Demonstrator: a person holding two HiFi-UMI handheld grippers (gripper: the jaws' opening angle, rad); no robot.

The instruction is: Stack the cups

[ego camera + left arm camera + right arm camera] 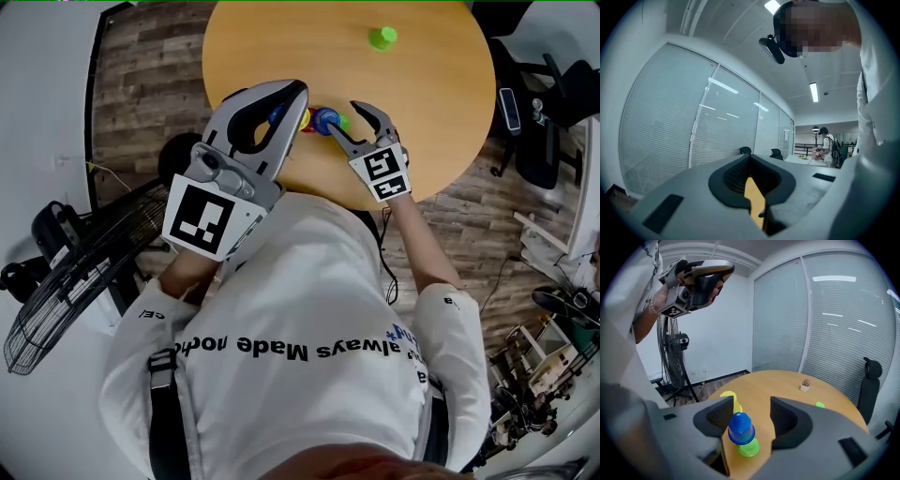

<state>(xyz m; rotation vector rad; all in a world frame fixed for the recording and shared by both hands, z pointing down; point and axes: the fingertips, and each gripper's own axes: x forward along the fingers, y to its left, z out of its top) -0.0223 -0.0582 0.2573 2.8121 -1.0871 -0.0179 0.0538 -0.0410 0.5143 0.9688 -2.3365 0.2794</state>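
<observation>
A blue cup (740,427) stands upside down on a green cup (749,447) on the round wooden table (431,112). My right gripper (751,408) is open around the blue cup (325,117), the left jaw close to it, the right jaw apart from it. A yellow cup (730,399) stands just behind the stack. Another green cup (382,37) sits alone at the far side. My left gripper (298,94) is held high above the table's near edge, shut and empty, and hides part of the other cups. In the left gripper view it (752,173) points level at window blinds.
A standing fan (66,272) is on the floor at the left. Office chairs (534,112) stand to the right of the table. A small potted plant (805,386) sits at the far part of the table. Glass walls with blinds surround the room.
</observation>
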